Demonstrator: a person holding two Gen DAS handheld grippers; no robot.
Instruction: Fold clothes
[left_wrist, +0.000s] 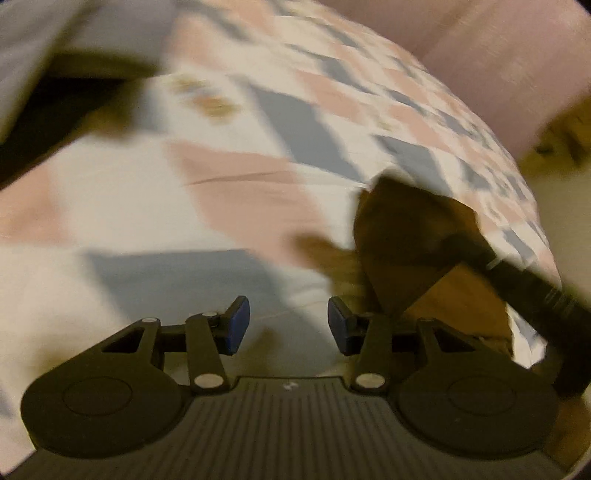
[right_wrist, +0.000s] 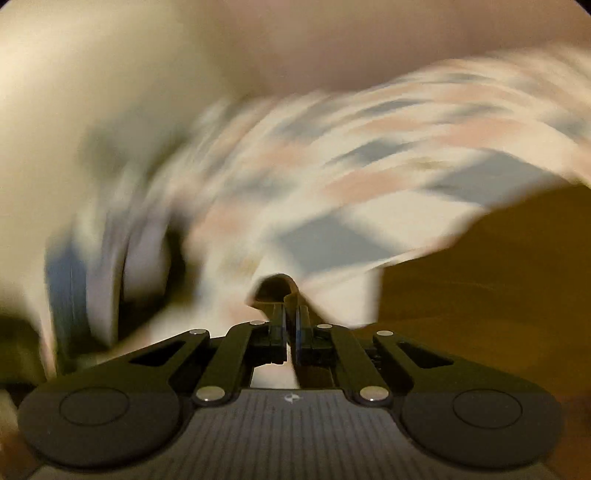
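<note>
Dim warm-lit room, brown wooden surface (right_wrist: 498, 288) under everything, pale wall behind; both views much blurred.

Spread over the wood: patchwork-print cloth (left_wrist: 229, 155) w/ pink, grey-blue and white diamonds. Cannot tell what garment exactly, maybe a sheet or a wide top. Lying mostly flat in left wrist view, far side hanging off toward a pink fabric mass (left_wrist: 517, 66) at top right, not identifiable.

Left gripper (left_wrist: 289, 325): blue pads spread apart, nothing between, hovering just above the cloth near its close edge. Probably placed so to take a second corner or to press the fabric flat while the other side goes over.

Right gripper (right_wrist: 290, 314): fingers pressed together w/ a thin edge of the same cloth pinched between, fabric rising from the tips and curling over in an arc. Seen also from left wrist view as a dark arm (left_wrist: 524, 280) at the right, w/ a raised flap of cloth and the bare brown wood showing beneath. Judged: edge held high so as to carry it across for a fold; approx. early in the fold, no neat crease visible yet.

Writing and brands: only a small white logo mark (left_wrist: 288, 386) on the ribbed gripper body, not readable. No label or tag found on the cloth.
</note>
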